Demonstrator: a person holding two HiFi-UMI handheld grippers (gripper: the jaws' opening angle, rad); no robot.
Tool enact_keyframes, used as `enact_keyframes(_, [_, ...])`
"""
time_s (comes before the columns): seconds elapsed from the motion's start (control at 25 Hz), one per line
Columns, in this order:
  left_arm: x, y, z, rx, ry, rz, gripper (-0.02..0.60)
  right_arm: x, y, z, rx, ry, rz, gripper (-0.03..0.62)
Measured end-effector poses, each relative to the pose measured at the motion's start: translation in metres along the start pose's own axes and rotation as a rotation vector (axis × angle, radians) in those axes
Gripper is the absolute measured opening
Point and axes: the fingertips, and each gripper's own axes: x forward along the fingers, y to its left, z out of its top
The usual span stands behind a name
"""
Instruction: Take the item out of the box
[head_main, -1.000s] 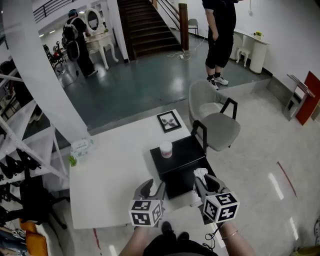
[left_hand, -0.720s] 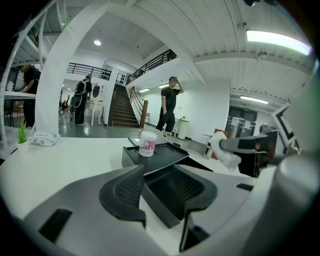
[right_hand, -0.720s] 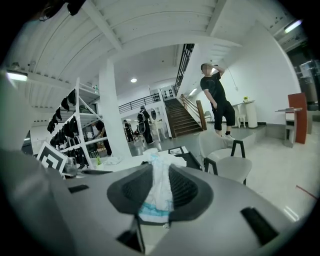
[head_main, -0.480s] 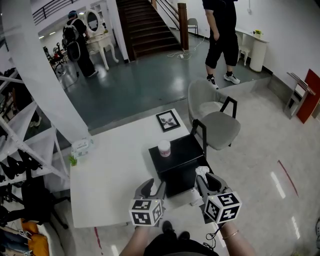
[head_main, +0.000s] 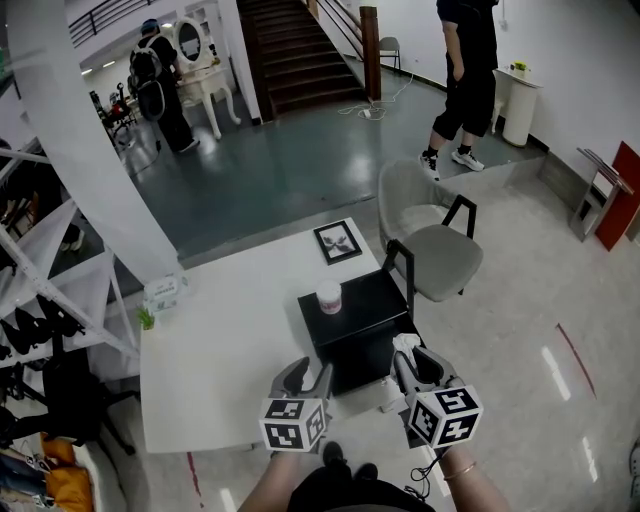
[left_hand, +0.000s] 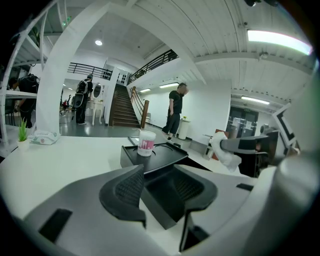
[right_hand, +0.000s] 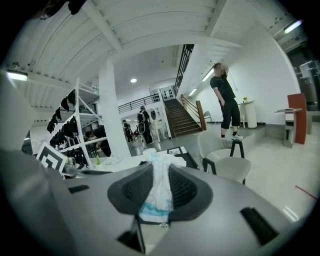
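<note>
A black box (head_main: 357, 322) lies on the white table (head_main: 220, 350), and a white cup with pink print (head_main: 329, 298) stands on its top. My right gripper (head_main: 410, 365) hovers over the box's near right corner. It is shut on a crumpled white item with blue print (right_hand: 159, 182), which also shows as a white tuft at the fingertips (head_main: 403, 345). My left gripper (head_main: 306, 378) sits just left of the box's near edge. Its pads (left_hand: 131, 189) stand apart, and the dark corner of the box (left_hand: 165, 197) shows in the gap.
A framed picture (head_main: 338, 242) lies at the table's far side and a tissue pack (head_main: 163, 293) at its left. A grey chair (head_main: 432, 250) stands to the right of the table. A white shelf rack (head_main: 50, 300) is at the left. People stand far off.
Both grippers have hardly moved; the right one still holds the white item. The person standing at the back has stepped to the right.
</note>
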Motion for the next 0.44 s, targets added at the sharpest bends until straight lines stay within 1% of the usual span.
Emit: enact_keyframes(0.44, [0.0040,0.0044,0.0031,0.003,0.003,-0.001,0.163,0.0039,-0.0033,-0.0009,0.017,0.003,-0.010,0.094])
